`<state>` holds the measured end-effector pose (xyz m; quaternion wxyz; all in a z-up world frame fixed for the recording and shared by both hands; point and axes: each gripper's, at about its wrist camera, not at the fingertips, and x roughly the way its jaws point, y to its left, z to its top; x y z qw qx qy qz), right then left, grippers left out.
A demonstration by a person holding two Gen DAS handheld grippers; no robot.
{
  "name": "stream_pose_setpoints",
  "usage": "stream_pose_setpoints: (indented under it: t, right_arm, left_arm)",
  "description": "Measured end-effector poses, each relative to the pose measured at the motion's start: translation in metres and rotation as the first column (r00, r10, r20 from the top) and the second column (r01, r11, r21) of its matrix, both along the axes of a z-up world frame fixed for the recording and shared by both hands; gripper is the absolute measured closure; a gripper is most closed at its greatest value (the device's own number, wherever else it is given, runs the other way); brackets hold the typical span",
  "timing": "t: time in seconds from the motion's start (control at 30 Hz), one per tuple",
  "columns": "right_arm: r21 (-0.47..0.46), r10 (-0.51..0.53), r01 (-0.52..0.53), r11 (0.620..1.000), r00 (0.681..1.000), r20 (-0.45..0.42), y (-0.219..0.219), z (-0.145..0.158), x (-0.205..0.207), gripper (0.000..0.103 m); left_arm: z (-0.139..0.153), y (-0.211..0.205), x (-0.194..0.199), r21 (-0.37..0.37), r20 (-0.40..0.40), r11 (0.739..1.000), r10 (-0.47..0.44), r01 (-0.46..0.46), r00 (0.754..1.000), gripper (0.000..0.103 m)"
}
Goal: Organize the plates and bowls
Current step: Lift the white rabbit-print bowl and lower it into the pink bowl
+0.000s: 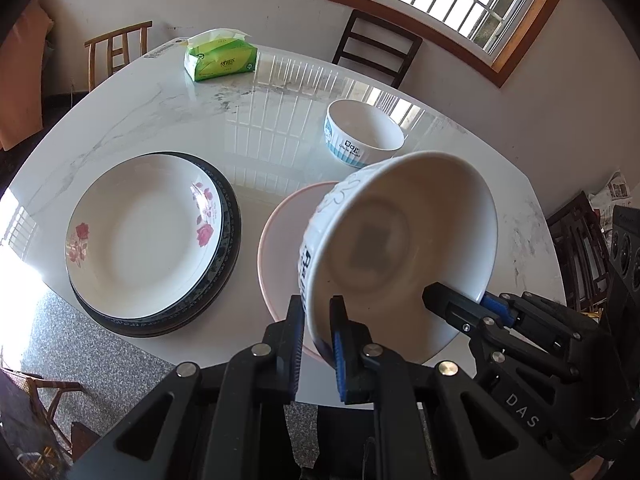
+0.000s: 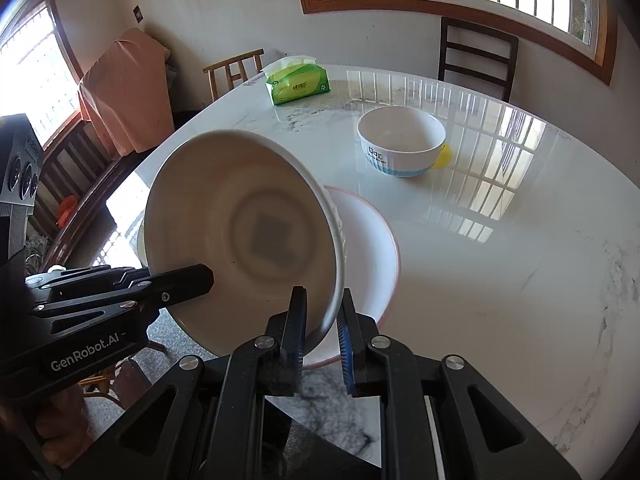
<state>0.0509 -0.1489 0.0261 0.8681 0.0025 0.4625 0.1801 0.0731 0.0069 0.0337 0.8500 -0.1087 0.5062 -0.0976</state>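
Observation:
A large white bowl (image 1: 400,232) (image 2: 240,232) with raised lettering on its side hangs tilted just above a pink-rimmed plate (image 1: 280,224) (image 2: 372,248) on the marble table (image 1: 180,120). My left gripper (image 1: 318,304) is shut on its near rim, one finger inside the bowl and one outside. My right gripper (image 2: 322,300) is shut on the opposite rim in the same way. Each gripper shows in the other's view: the right gripper (image 1: 472,300) and the left gripper (image 2: 200,280). A smaller "Dog" bowl (image 1: 362,132) (image 2: 400,140) stands upright farther back.
A rose-patterned plate (image 1: 148,232) lies on a dark-rimmed plate (image 1: 234,240) left of the pink one. A green tissue pack (image 1: 220,58) (image 2: 298,82) sits at the far edge. A yellow object (image 2: 444,158) peeks out behind the Dog bowl. Chairs (image 1: 376,48) ring the table.

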Motion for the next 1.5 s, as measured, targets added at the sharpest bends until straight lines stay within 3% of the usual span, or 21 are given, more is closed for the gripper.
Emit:
stream_pose_setpoints:
  t: [1.5]
  right_arm:
    - [0.033, 0.008, -0.003, 0.999, 0.99, -0.139, -0.006, -0.027, 0.02, 0.087]
  left_arm:
    - [-0.022, -0.001, 0.021, -0.011, -0.081, 1.0, -0.001, 0.0, 0.997, 0.089]
